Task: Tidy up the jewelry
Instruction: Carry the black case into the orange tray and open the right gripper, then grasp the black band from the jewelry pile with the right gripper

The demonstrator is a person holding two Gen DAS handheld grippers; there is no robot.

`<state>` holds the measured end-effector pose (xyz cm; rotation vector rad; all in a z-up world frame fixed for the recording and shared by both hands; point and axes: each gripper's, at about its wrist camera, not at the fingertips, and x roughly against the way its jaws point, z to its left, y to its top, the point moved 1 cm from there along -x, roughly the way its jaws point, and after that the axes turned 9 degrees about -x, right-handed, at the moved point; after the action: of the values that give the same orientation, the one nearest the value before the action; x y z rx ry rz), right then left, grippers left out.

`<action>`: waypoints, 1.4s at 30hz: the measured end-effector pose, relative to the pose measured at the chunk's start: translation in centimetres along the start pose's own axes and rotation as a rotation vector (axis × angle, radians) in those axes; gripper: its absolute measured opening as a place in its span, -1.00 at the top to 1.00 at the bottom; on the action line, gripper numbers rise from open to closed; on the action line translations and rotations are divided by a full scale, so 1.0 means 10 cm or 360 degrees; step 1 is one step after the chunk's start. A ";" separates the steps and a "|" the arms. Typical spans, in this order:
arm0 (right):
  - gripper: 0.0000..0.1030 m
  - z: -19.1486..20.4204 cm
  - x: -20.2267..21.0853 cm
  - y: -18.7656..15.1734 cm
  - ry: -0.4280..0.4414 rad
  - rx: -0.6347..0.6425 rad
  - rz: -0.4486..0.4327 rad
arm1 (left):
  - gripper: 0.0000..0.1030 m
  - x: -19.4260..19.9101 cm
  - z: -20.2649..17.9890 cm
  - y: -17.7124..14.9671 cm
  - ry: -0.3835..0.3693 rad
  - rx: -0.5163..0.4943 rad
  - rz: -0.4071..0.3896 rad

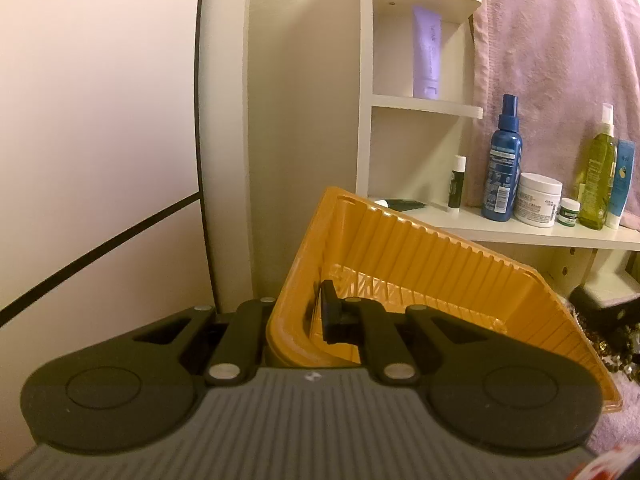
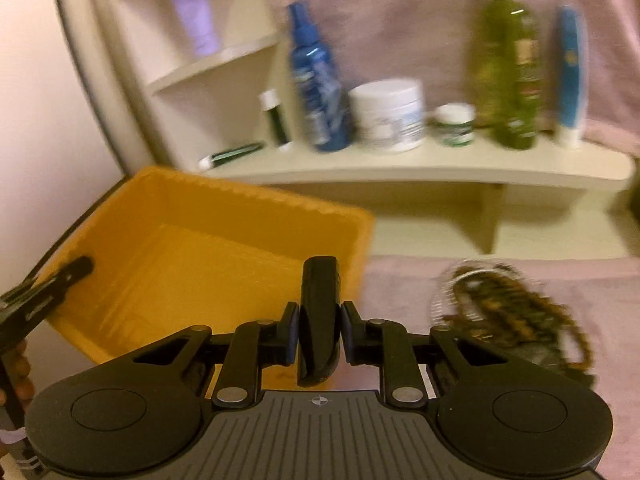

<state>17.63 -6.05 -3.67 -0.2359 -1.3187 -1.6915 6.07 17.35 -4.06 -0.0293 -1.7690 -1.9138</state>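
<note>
Jewelry (image 2: 516, 312) is seen heaped on the pink cloth (image 2: 420, 280) that covers the surface, to the right of an orange tray (image 2: 168, 216) and below the front edge of a white shelf (image 2: 400, 164); from the left wrist view only a corner of the heap (image 1: 612, 344) shows, just past the tray's right rim. The tray, the largest of the task's things, is ribbed plastic and is held tilted, its near-left rim pinched by the left gripper (image 1: 316, 316), whose jaws are closed right down onto that thin wall. Its floor is seen bare in both views, so the sorting is judged barely begun: nothing has yet been laid inside. The heap is blurred, but brown beaded strands and a pale, clear ring-like piece can be made out, tangled together; separate pieces cannot be counted. A smaller, dark, glossy, elongated object (image 2: 320, 320), perhaps a bangle or a case, though which cannot be told, is clamped upright between the pads of the right gripper (image 2: 320, 336), whose jaws stand partly apart around it, over the tray's near-right corner. It is judged the first piece on its way into the tray, with the whole heap left to follow. Bottles and jars (image 2: 388, 116) are lined along the shelf behind.
</note>
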 end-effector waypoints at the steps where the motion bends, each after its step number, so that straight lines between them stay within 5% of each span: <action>1: 0.57 0.04 -0.06 -0.02 -0.0004 0.0014 0.0034 | 0.83 0.00 0.00 0.00 0.0000 -0.0003 -0.0001; 12: 0.57 0.23 -0.40 -0.27 -0.0051 0.0157 0.0146 | 0.83 0.01 -0.01 0.02 0.0001 -0.0027 -0.0002; 20: 0.44 0.06 0.13 -0.23 0.0081 0.0103 -0.0007 | 0.83 0.00 -0.01 0.03 -0.0004 -0.0043 -0.0006; 24: 0.35 -0.29 0.46 -0.27 -0.0028 0.0042 -0.0049 | 0.83 0.00 -0.01 0.03 -0.0001 -0.0040 0.0000; 30: 0.31 -0.87 0.95 -0.45 -0.0400 0.0064 -0.0144 | 0.83 -0.01 -0.01 0.03 0.0006 -0.0030 0.0008; 36: 0.31 -1.02 0.98 -0.60 -0.0614 0.0430 -0.0123 | 0.83 -0.02 -0.01 0.04 0.0008 -0.0033 0.0013; 42: 0.31 -1.00 0.77 -0.77 -0.0665 0.0916 -0.0058 | 0.83 -0.02 -0.01 0.04 0.0010 -0.0040 0.0012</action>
<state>11.43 -18.86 -7.76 -0.2310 -2.0696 -1.2565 6.49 17.31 -3.78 -0.0389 -1.7387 -1.9290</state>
